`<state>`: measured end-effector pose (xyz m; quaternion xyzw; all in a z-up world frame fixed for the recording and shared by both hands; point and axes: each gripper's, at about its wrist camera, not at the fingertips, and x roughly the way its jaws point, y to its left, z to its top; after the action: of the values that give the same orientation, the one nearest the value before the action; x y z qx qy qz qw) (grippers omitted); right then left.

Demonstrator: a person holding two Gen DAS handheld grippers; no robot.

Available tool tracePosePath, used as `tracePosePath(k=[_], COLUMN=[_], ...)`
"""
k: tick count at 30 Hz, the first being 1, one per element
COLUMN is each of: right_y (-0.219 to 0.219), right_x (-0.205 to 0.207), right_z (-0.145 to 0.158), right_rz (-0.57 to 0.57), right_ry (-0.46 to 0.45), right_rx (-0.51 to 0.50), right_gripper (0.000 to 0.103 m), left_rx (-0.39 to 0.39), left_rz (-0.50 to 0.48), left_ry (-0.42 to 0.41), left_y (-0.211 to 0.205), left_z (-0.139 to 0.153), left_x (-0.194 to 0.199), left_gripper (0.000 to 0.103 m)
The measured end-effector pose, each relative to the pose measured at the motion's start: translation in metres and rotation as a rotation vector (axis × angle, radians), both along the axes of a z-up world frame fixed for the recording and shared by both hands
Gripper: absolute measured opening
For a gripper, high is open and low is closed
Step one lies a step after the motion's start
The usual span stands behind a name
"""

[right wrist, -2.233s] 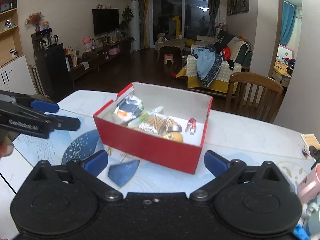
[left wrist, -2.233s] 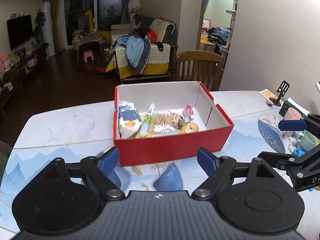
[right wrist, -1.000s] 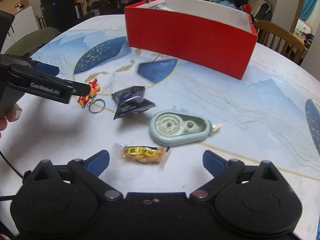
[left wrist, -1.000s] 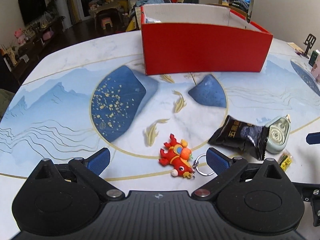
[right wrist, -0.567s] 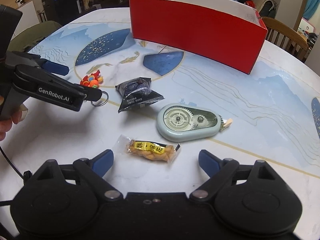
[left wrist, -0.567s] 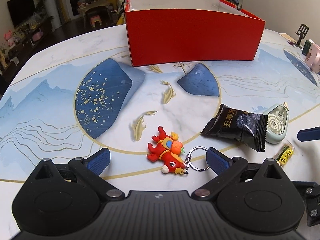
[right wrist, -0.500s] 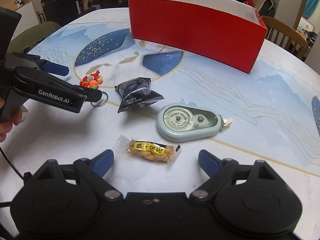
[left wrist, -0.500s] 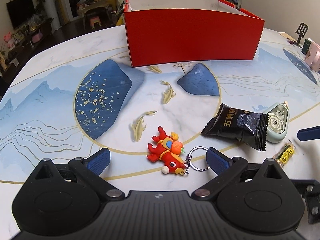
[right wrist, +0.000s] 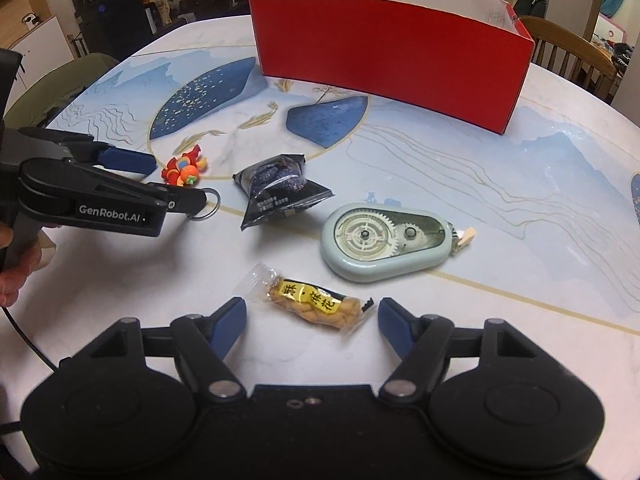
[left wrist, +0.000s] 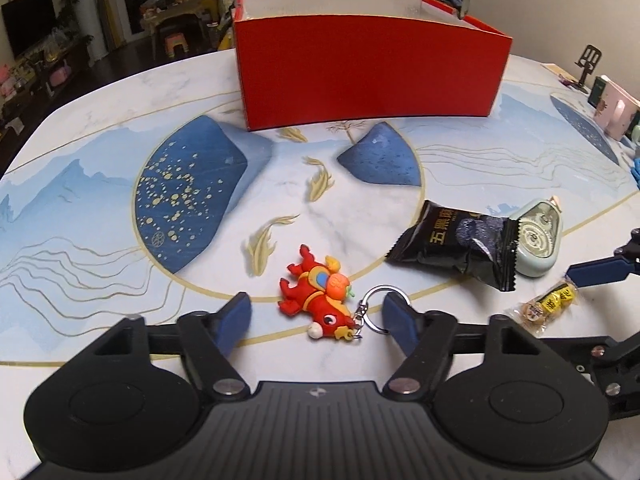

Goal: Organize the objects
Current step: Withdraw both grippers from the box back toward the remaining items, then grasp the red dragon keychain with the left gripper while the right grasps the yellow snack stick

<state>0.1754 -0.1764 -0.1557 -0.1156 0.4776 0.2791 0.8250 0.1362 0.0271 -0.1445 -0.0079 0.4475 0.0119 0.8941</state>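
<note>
A red toy keychain [left wrist: 316, 300] lies on the marble table between the fingers of my left gripper [left wrist: 316, 316]. Its jaws are closing and the pads stand clear of the toy on both sides. My right gripper [right wrist: 311, 314] is closing too, around a clear snack packet with a yellow label [right wrist: 312, 302], without pressing on it. A black snack pouch [right wrist: 280, 190] and a pale green correction tape dispenser [right wrist: 384, 240] lie just beyond. The red box [left wrist: 372, 68] stands at the back, its contents hidden by its wall.
A pink cup [left wrist: 616, 114] and a black phone stand [left wrist: 588, 64] sit at the table's far right. A wooden chair [right wrist: 568, 56] stands behind the box. A person's hand [right wrist: 16, 264] holds the left gripper near the table's left edge.
Both grippers came down from above the red box to the loose items in front of it. Both pairs of jaws have narrowed, the left around the keychain, the right around the snack packet.
</note>
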Motion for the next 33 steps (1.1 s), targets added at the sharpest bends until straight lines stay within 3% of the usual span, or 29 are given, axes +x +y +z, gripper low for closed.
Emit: tracePosePath(k=[8,17,25,30,33], right_y=[0.002,-0.002,-0.006,-0.011,-0.014], right_x=[-0.003,-0.002,-0.011,-0.015,-0.013], right_z=[0.002,0.005,0.014,0.023,0.021], right_rz=[0.016,0.003,0.031,0.047,0.054], right_ry=[-0.028,-0.06,-0.106,-0.127,-0.095], right_rx=[-0.024,-0.031,-0.022,-0.01,-0.006], right_gripper=[0.054,0.018,0.005,0.004,0.004], left_rx=[0.008,0.001,-0.051,-0.081,-0.087], left_rz=[-0.039,-0.046,-0.039,-0.046,-0.046], left_ry=[-0.002,0.003,-0.012,-0.021,-0.018], left_y=[-0.006,-0.009,-0.01,-0.012,-0.012], left_z=[0.003,0.006,0.018,0.026,0.027], left_x=[0.001,-0.001,-0.008,-0.013,-0.015], left_gripper=[0.039,0.037,0.037,0.037,0.037])
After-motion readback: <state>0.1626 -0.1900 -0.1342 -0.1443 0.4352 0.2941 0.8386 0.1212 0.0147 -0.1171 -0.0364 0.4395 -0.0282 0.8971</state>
